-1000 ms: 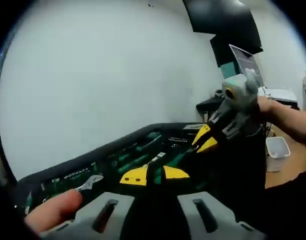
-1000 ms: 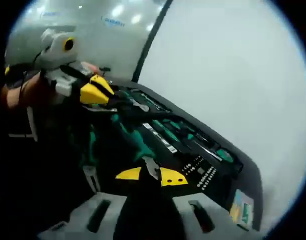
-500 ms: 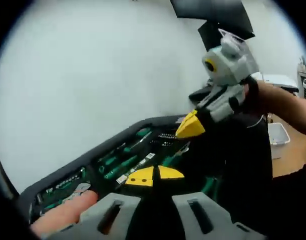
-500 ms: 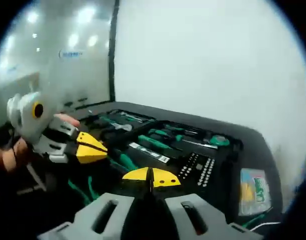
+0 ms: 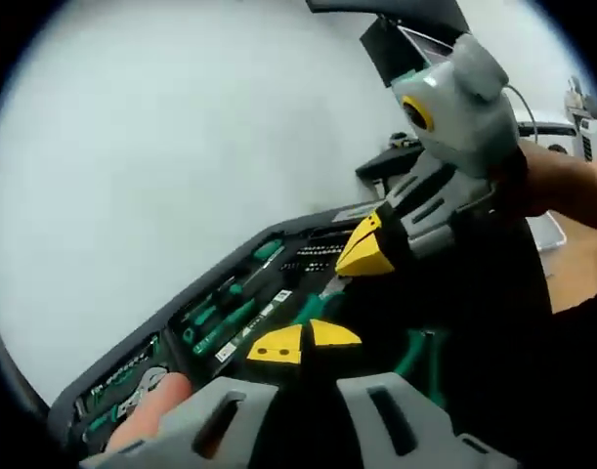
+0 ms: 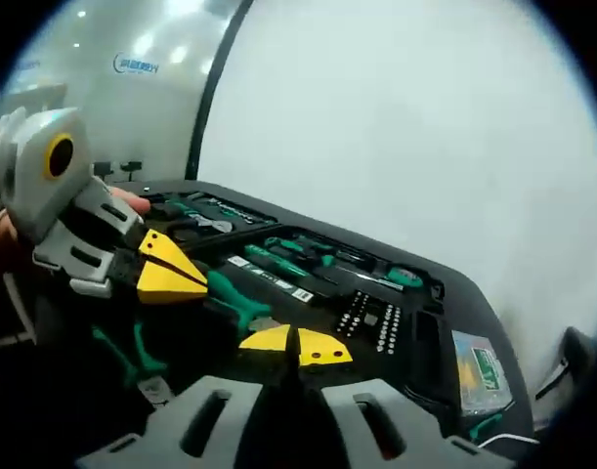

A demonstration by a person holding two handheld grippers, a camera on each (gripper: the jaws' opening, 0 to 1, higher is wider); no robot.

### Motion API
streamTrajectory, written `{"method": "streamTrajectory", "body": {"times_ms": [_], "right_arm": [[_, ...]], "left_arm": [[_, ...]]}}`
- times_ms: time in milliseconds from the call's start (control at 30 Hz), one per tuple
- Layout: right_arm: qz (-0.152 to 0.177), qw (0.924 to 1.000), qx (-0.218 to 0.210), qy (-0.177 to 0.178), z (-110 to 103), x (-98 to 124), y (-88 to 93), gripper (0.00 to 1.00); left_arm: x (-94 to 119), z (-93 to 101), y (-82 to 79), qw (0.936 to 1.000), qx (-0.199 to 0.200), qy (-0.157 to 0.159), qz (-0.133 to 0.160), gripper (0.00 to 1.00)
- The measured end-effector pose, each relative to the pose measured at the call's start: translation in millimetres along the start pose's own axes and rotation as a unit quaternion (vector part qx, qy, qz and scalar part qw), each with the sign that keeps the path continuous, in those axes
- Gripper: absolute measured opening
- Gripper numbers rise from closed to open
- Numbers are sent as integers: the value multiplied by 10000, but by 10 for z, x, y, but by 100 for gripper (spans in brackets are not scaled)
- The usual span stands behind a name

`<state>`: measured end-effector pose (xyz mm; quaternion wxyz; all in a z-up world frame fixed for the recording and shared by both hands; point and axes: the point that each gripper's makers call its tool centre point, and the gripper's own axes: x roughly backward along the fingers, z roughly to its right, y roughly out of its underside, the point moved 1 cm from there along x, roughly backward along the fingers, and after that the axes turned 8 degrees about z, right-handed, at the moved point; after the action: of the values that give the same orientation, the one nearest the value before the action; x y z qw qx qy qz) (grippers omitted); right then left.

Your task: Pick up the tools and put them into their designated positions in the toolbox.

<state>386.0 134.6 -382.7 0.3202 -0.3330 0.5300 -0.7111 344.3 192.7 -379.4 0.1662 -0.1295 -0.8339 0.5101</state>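
Right, both yellow-tipped tools — left tool (image 5: 303, 342), right tool (image 6: 296, 346) — were pinched together, empty, over the black toolbox (image 6: 474, 303) of green-handled tools (image 6: 278, 262).

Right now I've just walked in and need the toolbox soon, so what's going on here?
A person is working over the open toolbox with a hand-held gripper in each hand. The left hand-held gripper and the right hand-held gripper both have their yellow tips together near green-handled pliers. Whether either grips them is unclear. Screwdrivers and a wrench sit in their slots.
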Motion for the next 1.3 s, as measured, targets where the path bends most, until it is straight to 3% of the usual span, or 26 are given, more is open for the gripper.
{"method": "streamTrajectory", "body": {"times_ms": [433,600,733,867,900,933,967,1000,1067,1167,1200,1233,1300], "right_arm": [[-14,9996,256,-101,6,-56,13,0],[83,9959,884,182,-32,-57,-6,0],[59,9975,689,133,-21,-44,-4,0],[51,9963,854,14,-61,-32,5,0],[-26,9938,1115,22,-70,-24,-1,0],[-58,9945,1047,33,-79,-29,-1,0],[-296,9949,966,56,-93,-35,67,0],[-214,9944,1033,63,-109,-48,53,0],[-290,9973,678,-32,-96,-40,89,0],[-325,9965,761,-117,-113,-39,67,0],[-98,9962,796,-326,-173,-66,19,0],[-180,9969,732,-207,-147,-39,33,0],[-370,9986,322,-213,-150,-3,51,0]], "left_arm": [[17,90,-6,9995,-9,260,-181,0],[-5,123,-4,9980,-376,347,-361,0],[-10,116,11,9980,-421,363,-307,0],[-29,110,13,9958,-561,523,-495,0],[-20,115,28,9950,-452,562,-694,0],[-31,127,3,9937,-599,577,-758,0],[-36,148,4,9892,-1009,664,-836,0],[-50,163,21,9885,-1035,685,-869,0],[-46,138,20,9905,-800,714,-857,0],[-52,127,34,9908,-686,763,-881,0],[-56,128,20,9933,-526,669,-777,0],[-52,120,13,9953,-386,541,-704,0],[-52,106,-24,9955,-666,600,-312,0]]}}
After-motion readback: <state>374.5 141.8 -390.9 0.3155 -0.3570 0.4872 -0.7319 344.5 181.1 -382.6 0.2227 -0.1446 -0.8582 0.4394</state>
